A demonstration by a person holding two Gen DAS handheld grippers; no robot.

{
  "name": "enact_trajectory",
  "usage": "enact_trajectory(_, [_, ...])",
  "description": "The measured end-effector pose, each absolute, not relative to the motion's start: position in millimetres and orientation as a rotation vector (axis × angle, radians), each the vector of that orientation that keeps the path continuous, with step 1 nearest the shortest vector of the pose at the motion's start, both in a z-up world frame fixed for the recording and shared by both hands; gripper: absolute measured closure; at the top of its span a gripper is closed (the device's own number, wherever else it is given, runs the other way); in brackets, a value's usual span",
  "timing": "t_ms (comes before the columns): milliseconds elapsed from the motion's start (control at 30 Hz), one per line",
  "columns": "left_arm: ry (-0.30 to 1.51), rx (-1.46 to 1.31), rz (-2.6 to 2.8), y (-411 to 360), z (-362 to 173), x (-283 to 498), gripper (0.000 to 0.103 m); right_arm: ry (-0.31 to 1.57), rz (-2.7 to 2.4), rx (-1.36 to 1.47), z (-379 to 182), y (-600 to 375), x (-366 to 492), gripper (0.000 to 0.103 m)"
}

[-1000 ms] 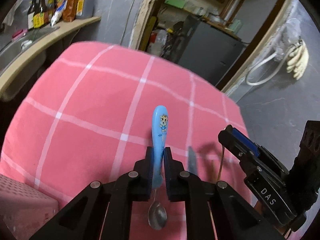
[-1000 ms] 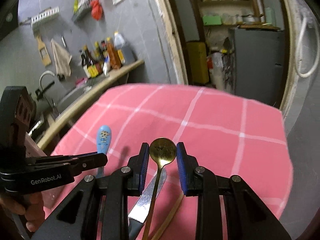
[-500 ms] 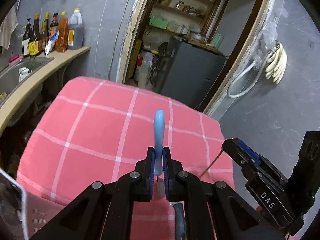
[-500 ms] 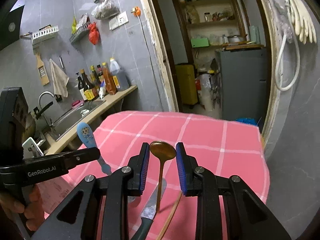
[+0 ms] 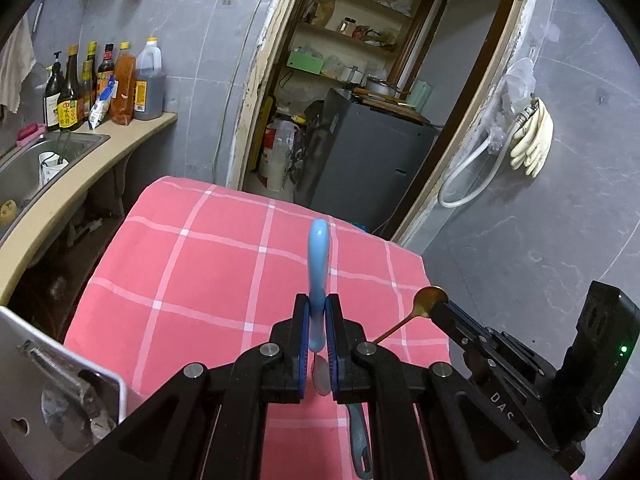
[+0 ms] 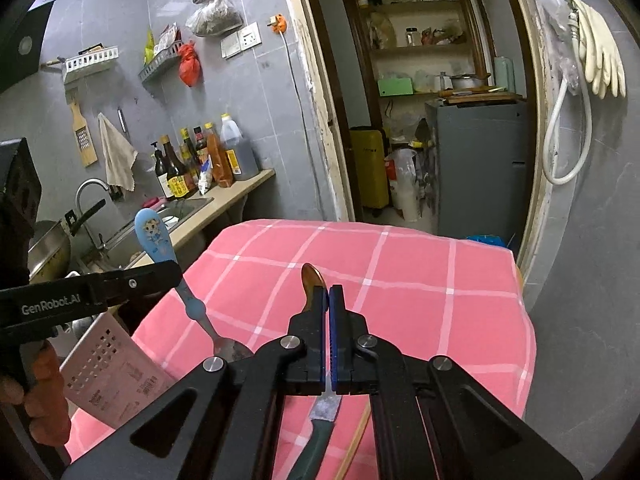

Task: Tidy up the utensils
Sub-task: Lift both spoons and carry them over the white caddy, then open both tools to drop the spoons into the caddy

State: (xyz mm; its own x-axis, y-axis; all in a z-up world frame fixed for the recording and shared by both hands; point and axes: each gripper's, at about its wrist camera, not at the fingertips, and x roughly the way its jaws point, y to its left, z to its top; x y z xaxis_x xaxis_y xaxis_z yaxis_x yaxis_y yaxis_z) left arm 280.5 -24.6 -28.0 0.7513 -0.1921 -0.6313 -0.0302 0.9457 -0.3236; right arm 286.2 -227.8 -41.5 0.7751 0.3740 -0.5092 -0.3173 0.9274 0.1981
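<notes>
White lettering "GenRobot.AI" runs along the black body of the left gripper (image 6: 176, 276) in the right wrist view; "DAS" marks the right gripper (image 5: 434, 304) body in the left wrist view.

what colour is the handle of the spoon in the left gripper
Light blue, with a cartoon print; the spoon handle shows best in the right wrist view.

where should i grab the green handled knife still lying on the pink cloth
Take the knife by its green handle, coming straight down from above: it lies flat on the checked cloth, handle nearest the cameras and blade pointing away, so the handle is the thick, safe part.
</notes>
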Motion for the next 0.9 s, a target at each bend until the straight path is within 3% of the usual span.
enact_trajectory(200, [0.668, -0.344, -0.102, -18, -3, 267, 0.095, 0.491, 0.339, 0.090, -4, -228, 266, 0.101])
enact_trajectory(600, [0.486, -0.220, -0.050, 45, 100, 206, 0.095, 0.312, 0.418, 0.014, 109, -175, 211, 0.101])
enact_trajectory(900, [0.536, -0.162, -0.011, 86, 87, 163, 0.095, 0.371, 0.548, -0.091, 99, -97, 171, 0.101])
